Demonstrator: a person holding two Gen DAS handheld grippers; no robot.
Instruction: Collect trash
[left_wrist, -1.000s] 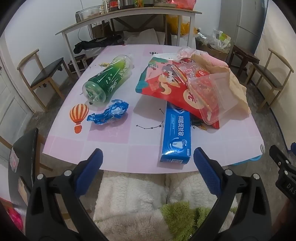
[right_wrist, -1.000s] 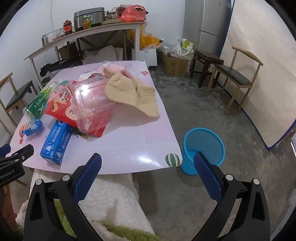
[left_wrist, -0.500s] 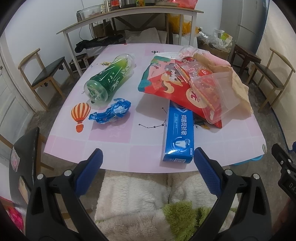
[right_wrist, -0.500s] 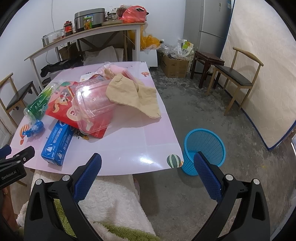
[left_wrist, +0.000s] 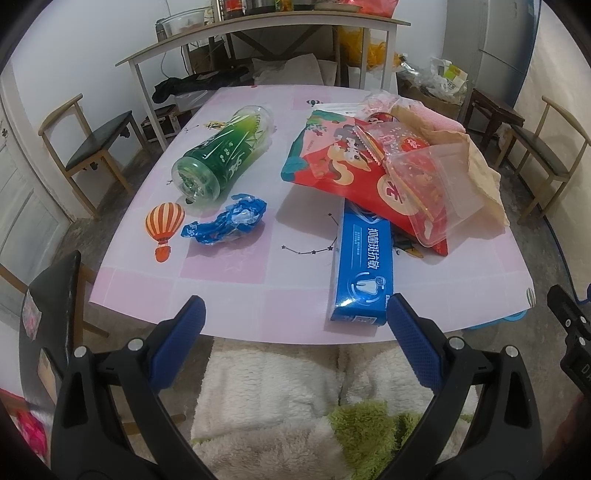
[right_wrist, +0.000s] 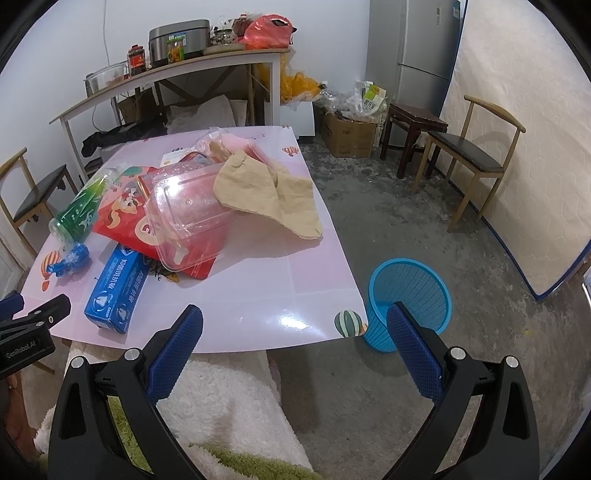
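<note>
On the pink table (left_wrist: 236, 295) lie a green plastic bottle (left_wrist: 221, 157) on its side, a crumpled blue wrapper (left_wrist: 229, 221), a blue toothpaste box (left_wrist: 364, 266), a red snack bag (left_wrist: 347, 173), a clear plastic container (left_wrist: 432, 184) and a tan cloth (left_wrist: 480, 173). A blue mesh bin (right_wrist: 410, 299) stands on the floor off the table's right corner. My left gripper (left_wrist: 293, 328) hangs open just short of the near table edge, empty. My right gripper (right_wrist: 293, 332) is open too, over the table's near right corner, holding nothing.
Wooden chairs (left_wrist: 92, 144) (right_wrist: 476, 155) stand on both sides. A white side table (right_wrist: 177, 74) with a cooker and jars runs along the back wall. A fridge (right_wrist: 417, 66), a cardboard box (right_wrist: 347, 133) and a dark stool (right_wrist: 413, 129) stand behind. Fluffy white fabric (left_wrist: 280, 391) lies below both grippers.
Both grippers have crept slightly forward toward the table; the trash looms a little larger. Nothing on the table has shifted and both stay open.
</note>
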